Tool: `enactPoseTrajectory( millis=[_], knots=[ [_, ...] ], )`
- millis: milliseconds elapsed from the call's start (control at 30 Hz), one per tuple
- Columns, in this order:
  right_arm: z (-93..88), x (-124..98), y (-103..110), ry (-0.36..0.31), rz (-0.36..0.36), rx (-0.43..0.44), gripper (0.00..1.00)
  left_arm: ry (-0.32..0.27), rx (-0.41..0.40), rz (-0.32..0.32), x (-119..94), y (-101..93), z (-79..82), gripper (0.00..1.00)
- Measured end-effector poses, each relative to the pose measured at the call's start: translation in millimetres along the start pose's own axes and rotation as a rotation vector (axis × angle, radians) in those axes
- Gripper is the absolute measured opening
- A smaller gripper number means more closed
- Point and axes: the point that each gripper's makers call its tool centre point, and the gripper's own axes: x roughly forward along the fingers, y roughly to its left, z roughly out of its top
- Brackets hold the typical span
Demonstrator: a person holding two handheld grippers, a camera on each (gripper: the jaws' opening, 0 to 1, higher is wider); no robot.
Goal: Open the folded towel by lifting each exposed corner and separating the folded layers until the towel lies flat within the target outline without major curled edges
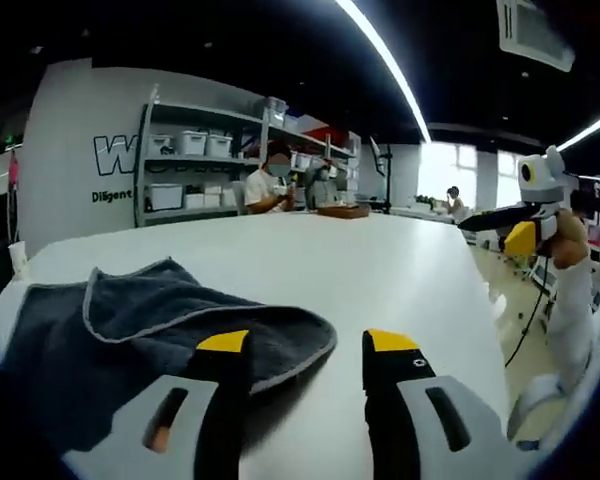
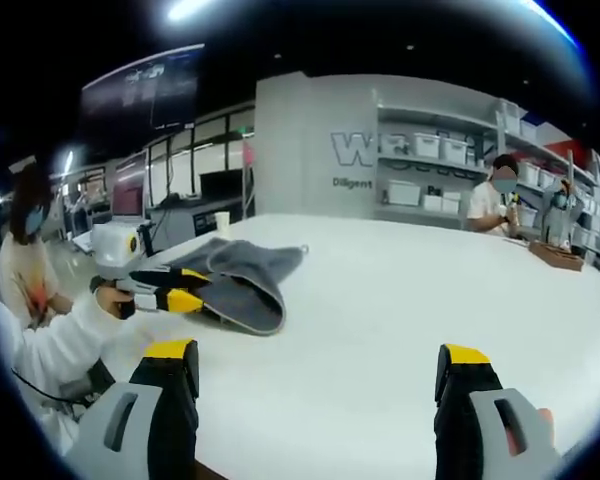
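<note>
On the white table (image 2: 400,300) my left gripper (image 1: 307,348) sits spread at the rumpled grey towel's (image 1: 150,320) folded edge — right gripper (image 2: 320,362) gapes wide, holding nothing — shelves of bins (image 1: 185,170) behind.

Large glossy white table (image 1: 380,270); grey metal shelving unit (image 1: 195,160) stacked with white plastic bins (image 1: 190,143) by a white lettered wall (image 2: 310,140). Long ceiling light strip (image 1: 385,55), bright windows (image 1: 455,165), dark ceiling.
</note>
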Motion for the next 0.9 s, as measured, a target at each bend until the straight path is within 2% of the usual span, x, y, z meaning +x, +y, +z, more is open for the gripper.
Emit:
enactPoseTrajectory(
  millis=[167,300,400,533,667,767,900],
  knots=[
    [0.5,3.3,5.2,0.005,0.005,-0.011,0.99,-0.029,0.025,0.018,-22.9,19.4,-1.7,0.57],
    [1.7,5.6,13.6,0.009,0.017,-0.022,0.99,-0.043,0.017,0.028,-40.5,35.0,-6.6,0.73],
    [2.9,7.5,20.5,0.006,0.038,-0.028,0.99,-0.064,0.006,0.039,-49.9,45.0,-8.0,0.82],
    [-0.1,10.6,24.3,0.019,0.042,-0.027,0.99,-0.100,-0.042,0.051,-59.3,57.6,-8.6,0.87],
    [-2.8,11.0,19.9,0.031,0.023,-0.031,0.99,-0.124,-0.048,0.066,-67.0,66.1,-6.9,0.92],
    [-6.7,12.3,13.4,0.045,-0.004,-0.028,0.99,-0.134,-0.047,0.078,-71.8,70.0,-5.9,0.94],
    [-10.8,15.9,7.5,0.068,-0.044,-0.034,0.99,-0.187,-0.058,0.059,-78.7,68.8,2.3,0.99]
  ],
)
